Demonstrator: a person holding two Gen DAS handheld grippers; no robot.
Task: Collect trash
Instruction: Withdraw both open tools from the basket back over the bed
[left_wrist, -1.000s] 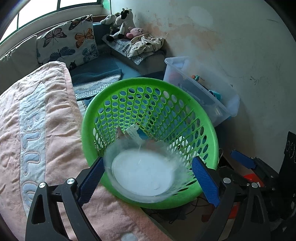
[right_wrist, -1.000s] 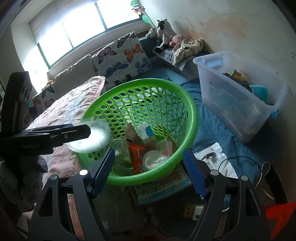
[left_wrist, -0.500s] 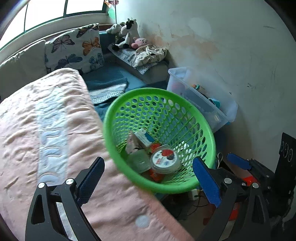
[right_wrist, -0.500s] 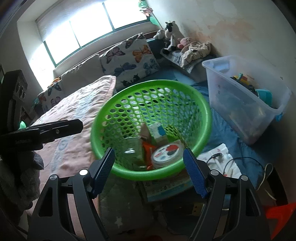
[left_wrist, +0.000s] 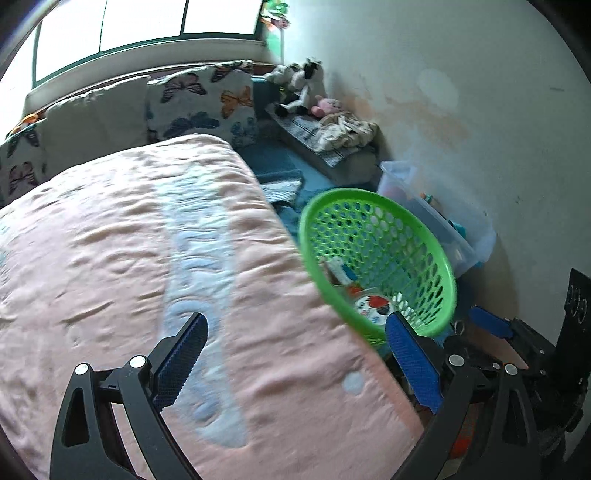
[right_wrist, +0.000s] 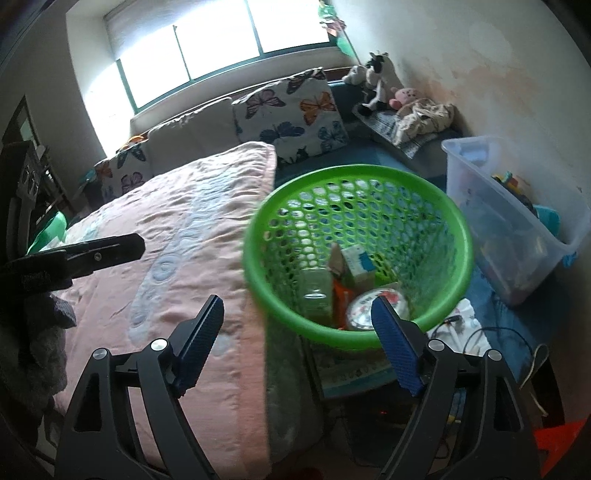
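A green perforated basket (right_wrist: 436, 206) (left_wrist: 413, 225) stands on the floor beside the bed. Trash lies in it: a round lidded plastic container (right_wrist: 365, 306) (left_wrist: 373, 306), a small carton (right_wrist: 356, 266), a clear cup (right_wrist: 314, 288) and an orange wrapper (right_wrist: 341, 295). My left gripper (left_wrist: 295, 354) is open and empty, above the pink blanket (left_wrist: 147, 258) at the basket's left. My right gripper (right_wrist: 295, 339) is open with its jaws still widening, nothing between them, hovering before the basket's near rim. The left gripper's fingers (right_wrist: 110, 247) show at the left of the right wrist view.
A clear plastic storage bin (right_wrist: 517, 221) with toys sits right of the basket by the wall. Butterfly pillows (right_wrist: 295, 110) and stuffed toys (right_wrist: 380, 81) lie at the back. Cables (right_wrist: 480, 332), a printed sheet and papers lie on the floor under and right of the basket.
The left gripper let the round plastic container drop into the basket, then swung left over the pink blanket. The right gripper also pulled left and back, and its jaws opened wider.
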